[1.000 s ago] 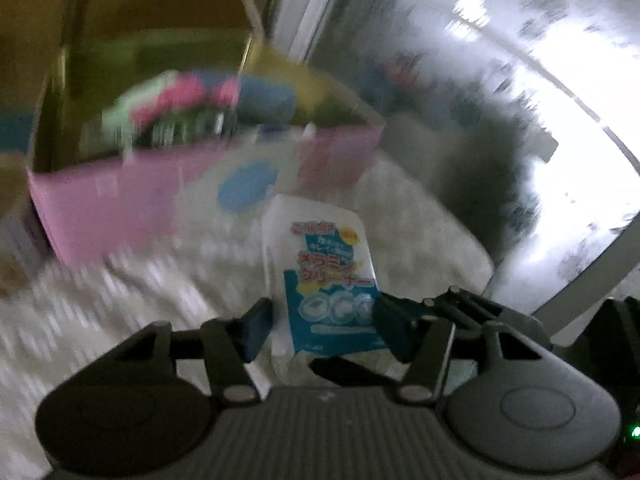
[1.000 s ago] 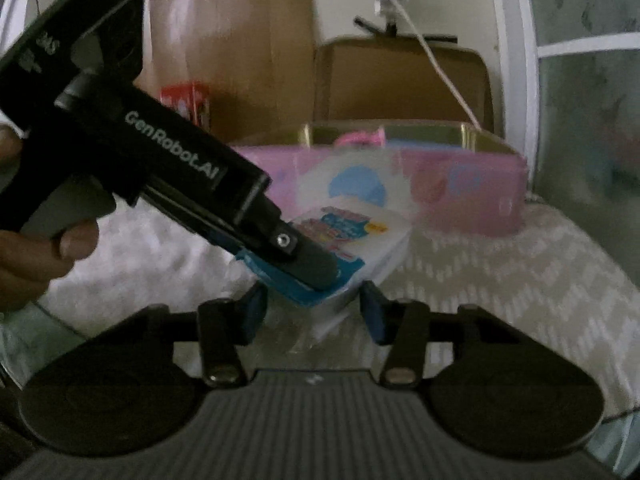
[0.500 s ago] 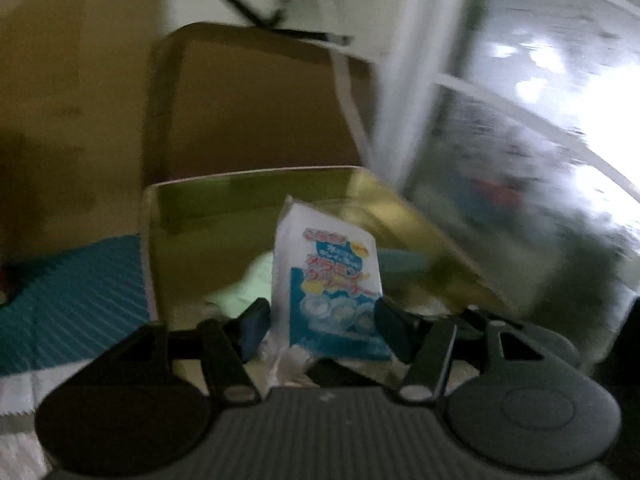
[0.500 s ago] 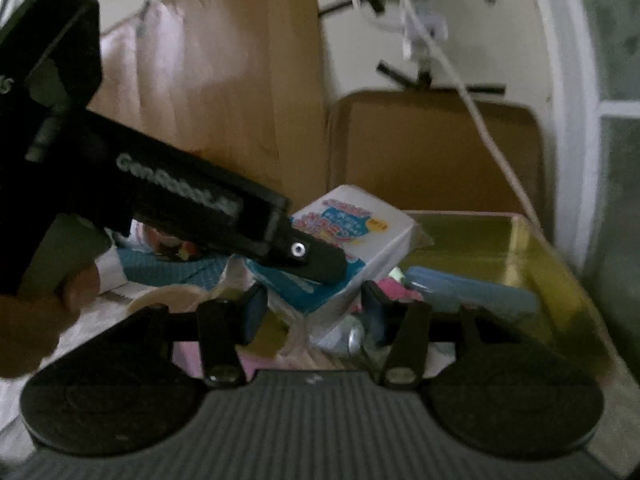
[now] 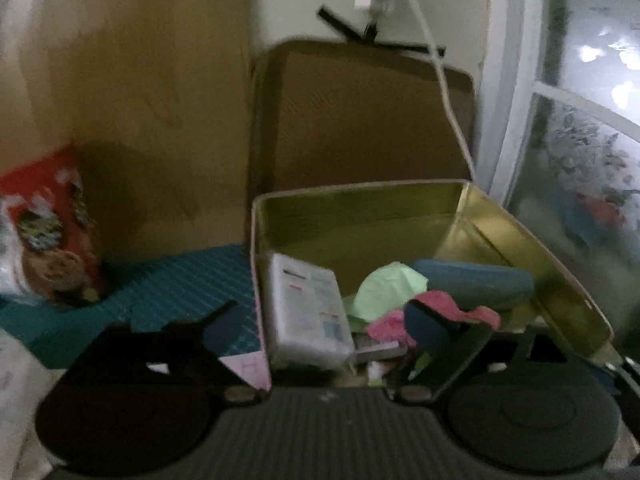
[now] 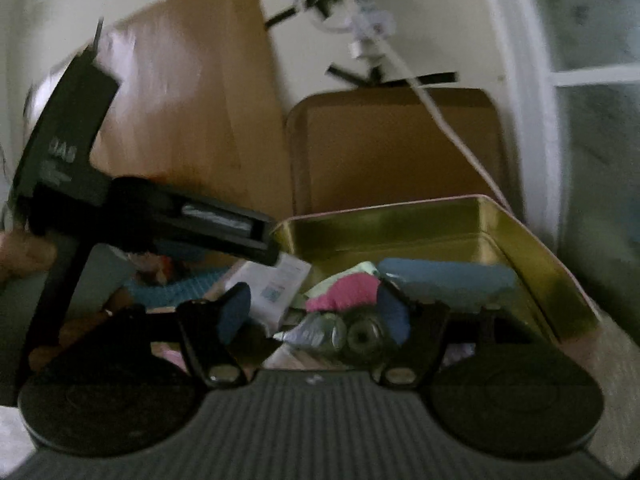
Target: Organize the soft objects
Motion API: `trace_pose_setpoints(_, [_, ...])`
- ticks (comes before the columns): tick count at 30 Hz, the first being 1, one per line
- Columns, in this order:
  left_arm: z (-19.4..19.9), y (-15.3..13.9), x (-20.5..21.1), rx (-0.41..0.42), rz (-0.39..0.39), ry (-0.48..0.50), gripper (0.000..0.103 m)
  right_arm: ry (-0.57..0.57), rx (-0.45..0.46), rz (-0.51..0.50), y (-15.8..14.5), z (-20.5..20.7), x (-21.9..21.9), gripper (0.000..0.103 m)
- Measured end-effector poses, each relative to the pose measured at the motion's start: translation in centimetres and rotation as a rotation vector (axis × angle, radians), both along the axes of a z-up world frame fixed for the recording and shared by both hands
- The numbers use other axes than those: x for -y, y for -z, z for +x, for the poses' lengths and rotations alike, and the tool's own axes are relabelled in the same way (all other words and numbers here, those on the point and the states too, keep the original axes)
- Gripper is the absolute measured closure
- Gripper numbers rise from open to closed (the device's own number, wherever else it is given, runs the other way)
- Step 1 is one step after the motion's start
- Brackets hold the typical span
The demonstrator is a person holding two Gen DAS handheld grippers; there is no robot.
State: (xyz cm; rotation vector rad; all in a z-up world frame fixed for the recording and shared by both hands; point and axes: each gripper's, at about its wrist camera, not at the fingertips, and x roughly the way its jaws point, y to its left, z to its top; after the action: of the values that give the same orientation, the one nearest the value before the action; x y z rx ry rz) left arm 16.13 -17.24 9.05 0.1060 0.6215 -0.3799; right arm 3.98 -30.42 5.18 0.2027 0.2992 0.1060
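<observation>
A white soft packet (image 5: 308,312) lies back side up in the left part of the gold-lined tin (image 5: 360,190), beside a green cloth (image 5: 384,288), a pink cloth (image 5: 440,304) and a blue roll (image 5: 472,284). My left gripper (image 5: 324,328) hangs over the tin's near edge. Its jaws are opening wide, and the pads stand clear of the packet. My right gripper (image 6: 314,316) is also opening, with nothing pressed between its pads. In the right wrist view the packet (image 6: 276,284) sits under one finger of the left gripper (image 6: 256,240), inside the tin (image 6: 400,208).
The tin's brown lid (image 5: 360,120) stands upright behind it, and a white cable (image 5: 440,80) hangs across the lid. A red snack bag (image 5: 52,240) sits on a teal mat (image 5: 180,280) to the left. A window frame (image 5: 516,120) rises at the right. A hand (image 6: 20,252) holds the left tool.
Both grippers rose with the packet from the pale cover to above the tin. Then both opened, and the packet dropped into the tin's left side.
</observation>
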Motion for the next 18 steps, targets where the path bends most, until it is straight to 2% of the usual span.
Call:
trace_pose_setpoints(6, [-4.7, -0.8, -0.7, 0.098, 0.028, 0.006, 0.001, 0.091, 0.041, 0.100, 0.2, -6.0, 0.8, 0.031])
trace_pose_setpoints(15, [-10.2, -0.2, -3.7, 0.138, 0.031, -0.030, 0.000, 0.116, 0.010, 0.192, 0.4, -9.0, 0.3, 0.030])
trace_pose_setpoints(18, [-11.5, -0.2, -4.8, 0.152, 0.031, -0.046, 0.000, 0.111, 0.012, 0.212, 0.1, -9.8, -0.4, 0.024])
